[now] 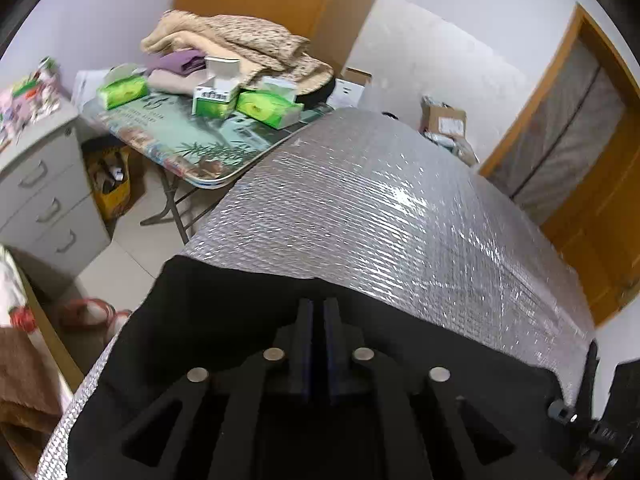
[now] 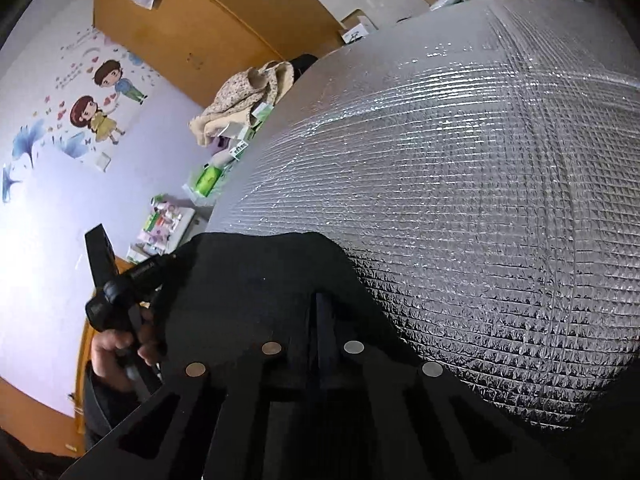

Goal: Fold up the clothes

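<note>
A black garment (image 1: 224, 320) lies at the near edge of a work surface covered with a silver quilted mat (image 1: 380, 208). The mat stretches far and right, bare beyond the cloth; its left edge drops off to tiled floor (image 1: 132, 240). Past that edge stand a folding table (image 1: 180, 140) piled with blankets and green tissue boxes (image 1: 122, 90), and a grey drawer cabinet (image 1: 44, 188) at the far left.

The left gripper (image 1: 319, 308) points forward over the garment, its fingers pressed together with dark cloth around them; whether cloth is pinched between them cannot be told. The right gripper (image 2: 320, 304) is likewise closed among the black folds. In the right view, a hand (image 2: 116, 354) grips the other tool's handle at the left.
</note>
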Tool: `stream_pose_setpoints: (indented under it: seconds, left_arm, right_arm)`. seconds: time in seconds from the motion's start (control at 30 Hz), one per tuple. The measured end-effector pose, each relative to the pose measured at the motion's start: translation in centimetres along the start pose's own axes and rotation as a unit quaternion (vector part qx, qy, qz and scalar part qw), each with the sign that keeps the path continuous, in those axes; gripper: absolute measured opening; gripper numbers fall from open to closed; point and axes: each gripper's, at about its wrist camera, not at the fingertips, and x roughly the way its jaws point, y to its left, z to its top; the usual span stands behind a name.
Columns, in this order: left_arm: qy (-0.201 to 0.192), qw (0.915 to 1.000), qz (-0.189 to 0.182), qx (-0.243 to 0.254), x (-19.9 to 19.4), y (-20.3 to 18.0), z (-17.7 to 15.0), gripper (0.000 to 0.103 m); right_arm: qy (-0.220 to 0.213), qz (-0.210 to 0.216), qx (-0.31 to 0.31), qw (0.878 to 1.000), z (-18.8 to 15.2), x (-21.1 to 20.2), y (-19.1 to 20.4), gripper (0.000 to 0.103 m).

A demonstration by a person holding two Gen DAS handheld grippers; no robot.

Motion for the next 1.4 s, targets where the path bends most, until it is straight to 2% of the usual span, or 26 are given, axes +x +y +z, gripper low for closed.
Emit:
stream_pose_setpoints:
  seconds: [0.13, 0.23, 0.37, 0.5, 0.63, 0.7, 0.73, 0.8, 0.87, 1.1, 1.2, 1.3, 1.4]
  left_arm:
    - [-0.016, 0.9998, 0.007, -0.005, -2.6, 0.7, -0.7, 0.003]
    - [-0.024, 0.9996, 0.006, 0.015, -4.7, 0.4, -2.5, 0.003]
    - [-0.021, 0.9986, 0.031, 0.039, -6.1, 0.6, -5.2, 0.003]
    - [-0.021, 0.9985, 0.046, 0.019, -7.0, 2.4, -6.8, 0.004]
    - [-0.055, 0.9972, 0.048, 0.013, -9.9, 2.3, -7.5, 0.004]
    - [-0.063, 0.9972, 0.032, 0.023, -11.0, 1.4, -8.2, 0.004]
    - [-0.055, 0.9976, 0.025, 0.033, -10.8, 1.0, -8.6, 0.004]
    - [-0.035, 0.9976, 0.032, 0.051, -9.9, 0.5, -9.8, 0.004]
    - [-0.03, 0.9977, 0.038, 0.047, -9.6, 1.0, -10.8, 0.004]
    - [-0.041, 0.9976, 0.032, 0.046, -11.5, 1.2, -11.4, 0.004]
    - [-0.055, 0.9959, 0.002, 0.073, -12.4, -1.0, -11.4, 0.004]
    - [-0.035, 0.9931, -0.031, 0.108, -11.5, -3.5, -12.3, 0.004]
    - [-0.007, 0.9914, -0.027, 0.128, -10.2, -4.4, -13.9, 0.004]
  right_arm:
    - [0.001, 0.001, -0.001, 1.0, -0.3, -0.6, 0.5, 0.005]
    - [-0.009, 0.0, -0.01, 1.0, -0.7, -1.5, 1.4, 0.009]
    - [-0.009, 0.018, -0.03, 0.999, -1.5, -2.4, 2.8, 0.009]
    - [0.008, 0.022, -0.046, 0.999, -3.0, -2.3, 3.5, 0.009]
    - [0.009, 0.021, -0.052, 0.998, -4.2, -3.1, 4.1, 0.009]
    - [0.009, 0.024, -0.061, 0.998, -4.8, -3.5, 4.5, 0.009]
    - [0.011, 0.025, -0.064, 0.998, -5.1, -3.5, 4.7, 0.009]
    - [0.016, 0.025, -0.069, 0.997, -5.7, -3.3, 5.0, 0.009]
    - [0.02, 0.018, -0.077, 0.997, -6.2, -3.0, 5.3, 0.01]
    - [0.027, -0.006, -0.087, 0.996, -7.4, -2.9, 4.9, 0.011]
    - [0.025, -0.01, -0.105, 0.994, -7.6, -3.0, 5.8, 0.017]
    - [0.034, 0.005, -0.126, 0.991, -8.1, -2.8, 6.7, 0.017]
    - [0.045, 0.007, -0.149, 0.988, -8.8, -2.5, 7.5, 0.017]
